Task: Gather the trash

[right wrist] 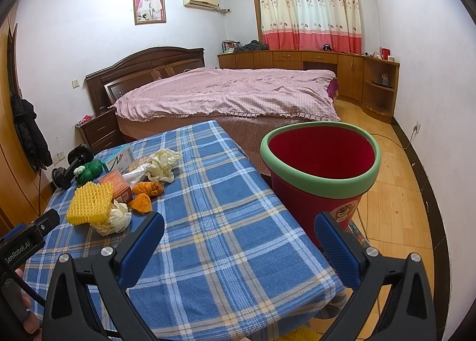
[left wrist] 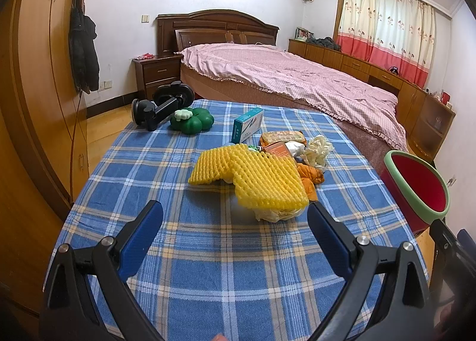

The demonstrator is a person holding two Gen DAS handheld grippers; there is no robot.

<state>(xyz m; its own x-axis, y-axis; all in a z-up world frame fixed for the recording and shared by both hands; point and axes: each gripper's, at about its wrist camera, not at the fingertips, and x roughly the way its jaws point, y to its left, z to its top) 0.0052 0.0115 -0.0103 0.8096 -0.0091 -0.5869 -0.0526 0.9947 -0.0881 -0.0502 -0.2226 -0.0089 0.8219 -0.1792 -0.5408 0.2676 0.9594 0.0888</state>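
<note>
A heap of trash lies mid-bench on the blue plaid cloth (left wrist: 166,251): a yellow foam fruit net (left wrist: 253,174) draped over crumpled white paper (right wrist: 114,217), orange wrappers (right wrist: 148,189), an orange carton (right wrist: 117,185) and a cream wad (right wrist: 163,164). The net hides most of what lies beneath it. The left claw (left wrist: 235,226) hangs just short of the heap, fingers apart, holding nothing. The right claw (right wrist: 239,234) is likewise spread and bare. The red bin (right wrist: 319,174), green-rimmed, stands off the bench's right edge; its base is hidden.

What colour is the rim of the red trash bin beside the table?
Pale green, a thick band round the red plastic trash bin's rim; clearest in the right wrist view.
</note>
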